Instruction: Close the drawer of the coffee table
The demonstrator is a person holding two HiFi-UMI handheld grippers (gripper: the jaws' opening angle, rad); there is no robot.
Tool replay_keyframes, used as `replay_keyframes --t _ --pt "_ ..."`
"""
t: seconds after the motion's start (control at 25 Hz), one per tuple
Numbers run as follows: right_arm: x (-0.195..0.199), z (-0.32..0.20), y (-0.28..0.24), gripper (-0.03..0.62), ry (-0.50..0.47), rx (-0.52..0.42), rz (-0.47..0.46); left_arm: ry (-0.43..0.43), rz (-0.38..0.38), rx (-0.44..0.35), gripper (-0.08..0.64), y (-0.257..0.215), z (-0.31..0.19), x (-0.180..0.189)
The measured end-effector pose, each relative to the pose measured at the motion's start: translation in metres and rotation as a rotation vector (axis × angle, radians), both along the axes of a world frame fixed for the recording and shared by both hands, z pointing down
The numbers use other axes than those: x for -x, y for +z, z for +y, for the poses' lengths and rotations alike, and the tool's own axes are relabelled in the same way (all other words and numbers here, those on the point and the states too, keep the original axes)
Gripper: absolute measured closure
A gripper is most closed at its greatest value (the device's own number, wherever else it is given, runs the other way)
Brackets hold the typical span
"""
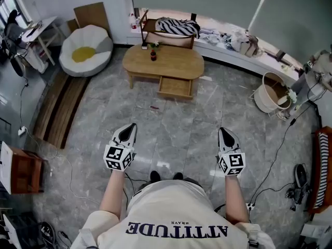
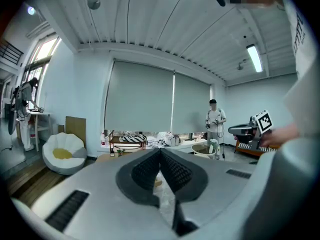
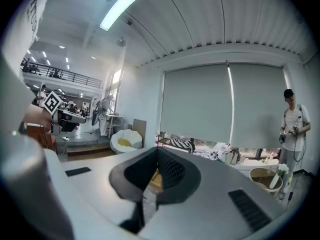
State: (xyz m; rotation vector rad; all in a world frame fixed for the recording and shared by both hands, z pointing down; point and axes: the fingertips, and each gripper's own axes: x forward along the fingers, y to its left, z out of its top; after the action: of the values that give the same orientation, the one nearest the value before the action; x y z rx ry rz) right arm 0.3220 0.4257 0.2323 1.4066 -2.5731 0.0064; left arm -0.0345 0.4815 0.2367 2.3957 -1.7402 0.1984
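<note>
Floor (image 1: 171, 134): grey marble-look tiles, cables trailing along the right side; the person stands mid-room, well apart from the furniture.

Coffee table (image 1: 171, 62): oval, light wood, at the far side of the room below a cluttered window ledge.

Cushion seat (image 1: 84, 50): white with a yellow centre, left of the table.

Basket (image 1: 270, 93): pale, round, on the floor to the right; its contents are too distant to read.

Drawer (image 1: 175, 87): pulled out from the table's near side, standing open, light wood; the inside appears bare.

Left gripper (image 1: 132, 126), right gripper (image 1: 223, 132): held level over the floor, fingers pressed together, holding nothing.

Bottle (image 1: 153, 54): small, dark, upright on the tabletop.
</note>
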Motion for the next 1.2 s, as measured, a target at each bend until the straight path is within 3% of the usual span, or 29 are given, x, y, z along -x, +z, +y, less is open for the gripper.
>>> replay_keyframes --t 1.2 --pt "0.044 0.030 -0.008 0.572 0.047 -0.021 -0.010 0.068 0.023 0.000 0.540 0.010 0.011 0.042"
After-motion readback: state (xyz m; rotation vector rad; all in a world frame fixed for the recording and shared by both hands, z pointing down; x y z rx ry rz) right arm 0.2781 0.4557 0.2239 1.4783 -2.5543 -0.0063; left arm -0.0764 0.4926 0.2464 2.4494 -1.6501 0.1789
